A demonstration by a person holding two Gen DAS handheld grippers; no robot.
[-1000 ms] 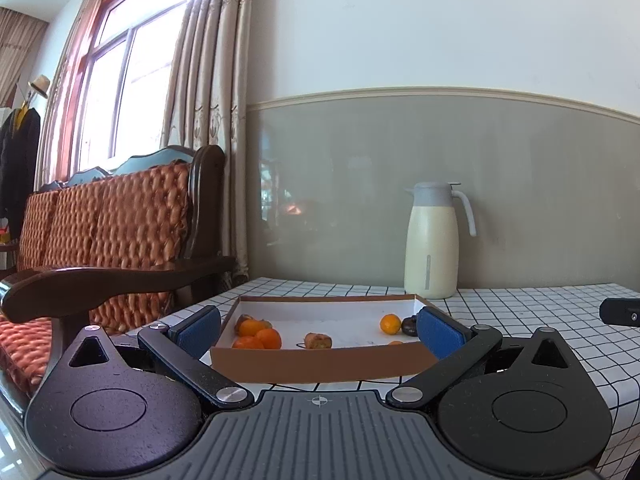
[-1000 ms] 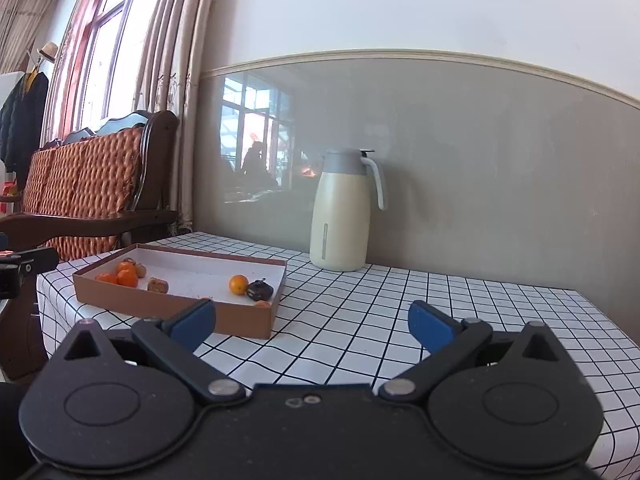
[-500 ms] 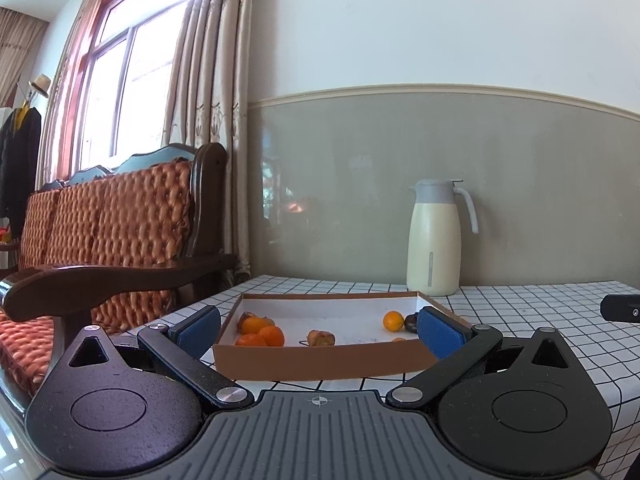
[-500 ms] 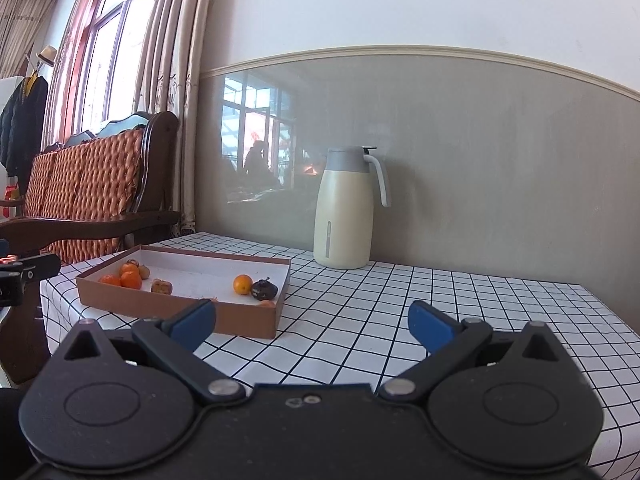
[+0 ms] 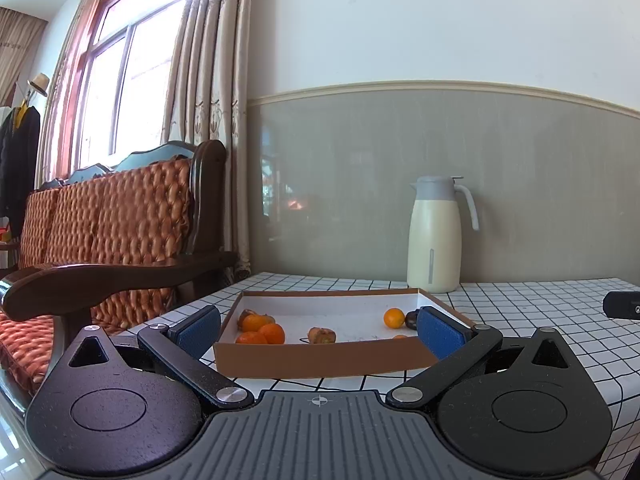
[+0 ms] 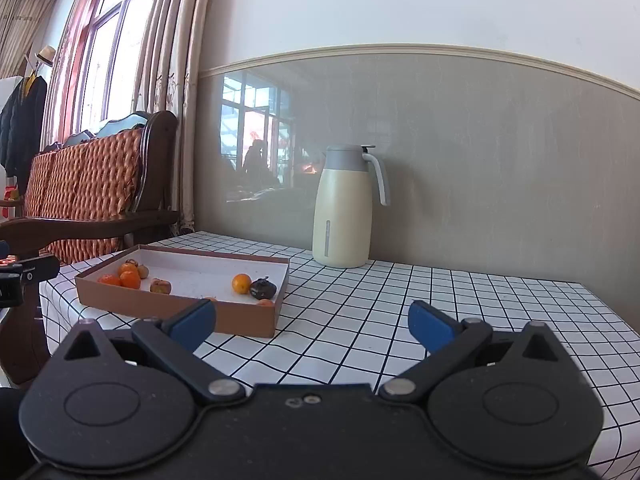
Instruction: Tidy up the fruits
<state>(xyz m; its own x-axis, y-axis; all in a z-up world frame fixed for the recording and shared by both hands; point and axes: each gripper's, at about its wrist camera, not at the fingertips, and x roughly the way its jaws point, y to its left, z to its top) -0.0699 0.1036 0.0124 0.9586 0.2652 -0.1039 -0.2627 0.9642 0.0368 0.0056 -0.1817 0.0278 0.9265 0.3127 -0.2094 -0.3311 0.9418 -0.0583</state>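
A shallow brown cardboard tray with a white floor sits on the checked tablecloth. It holds several small oranges, a brownish fruit, a lone orange and a dark fruit. The tray also shows in the right wrist view. My left gripper is open and empty, just in front of the tray. My right gripper is open and empty, above the cloth to the right of the tray.
A cream thermos jug with a grey lid stands at the back by the wall, also in the right wrist view. A wooden sofa with orange cushions stands left of the table. The table's right edge is near.
Both grippers have risen slightly and tilted, so the tray's inside shows more. Both stay open and empty. Nothing on the table has moved.
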